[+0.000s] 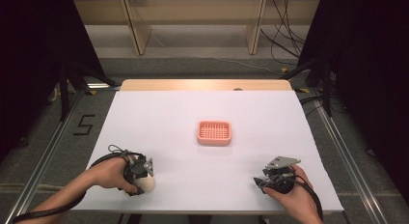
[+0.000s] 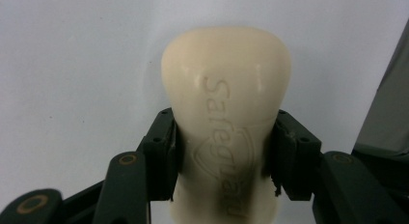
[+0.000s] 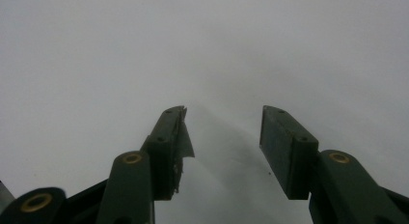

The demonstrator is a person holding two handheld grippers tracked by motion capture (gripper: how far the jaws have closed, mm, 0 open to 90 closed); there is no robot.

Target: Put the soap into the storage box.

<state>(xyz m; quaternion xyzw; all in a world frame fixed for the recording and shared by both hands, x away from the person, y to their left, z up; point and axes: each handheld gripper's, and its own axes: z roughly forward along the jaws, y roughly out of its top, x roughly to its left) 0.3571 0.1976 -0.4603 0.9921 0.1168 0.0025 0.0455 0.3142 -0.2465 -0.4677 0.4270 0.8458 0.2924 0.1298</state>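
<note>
Fingers (image 2: pixel 161 156) clamp the soap bar (image 2: pixel 226 113) between them.

Right gripper (image 3: pixel 224 137) jaws stand apart, nothing between; white table (image 3: pixel 96 50) beneath.

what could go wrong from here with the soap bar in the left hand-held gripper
1. The soap bar is smooth and rounded, and the left hand-held gripper clamps only its lower part, so it may squirt out or tilt when lifted.
2. The pink soap dish is small and sits apart, mid-table; a loosely held bar could land on its rim or miss it.
3. The right hand-held gripper stands open over the bare white table, far from the dish, so it could not steady it quickly.
</note>
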